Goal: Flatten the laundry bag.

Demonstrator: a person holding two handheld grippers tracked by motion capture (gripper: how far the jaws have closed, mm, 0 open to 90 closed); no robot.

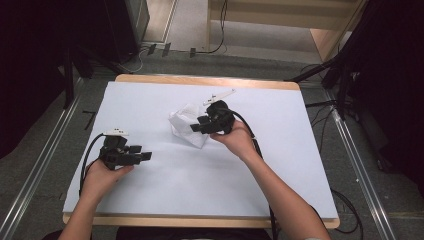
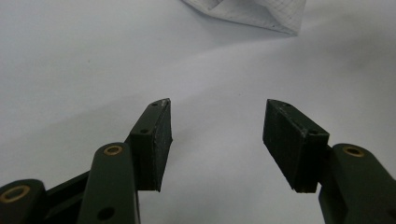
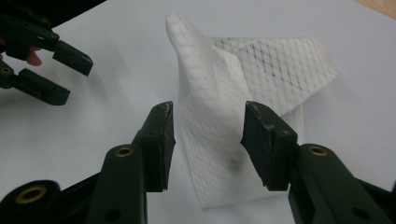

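- Forearms enter from the near edge of the white rectangular table top (image 1: 150, 200), and we place everything against the crumpled white paper towel with a quilted diamond pattern (image 1: 187, 124), which lies just beyond the middle of that top.
- Our left black two-jaw gripper (image 1: 145, 156) sits well to the left of the towel and nearer to us, low over bare white surface; its jaws are spread wide with nothing between them. In the left gripper view (image 2: 217, 140) the towel (image 2: 252, 14) lies well ahead of the pads, apart from them.
- The towel is partly folded, one corner rising in a peak (image 3: 187, 32) while the rest lies flat on the top.
- Our right black two-jaw gripper (image 1: 196, 126) reaches in from the towel's right side, its tips over the paper. In the right gripper view (image 3: 209, 140) its jaws stand apart on either side of the raised fold; we see gaps between pads and paper, so nothing is pinched.
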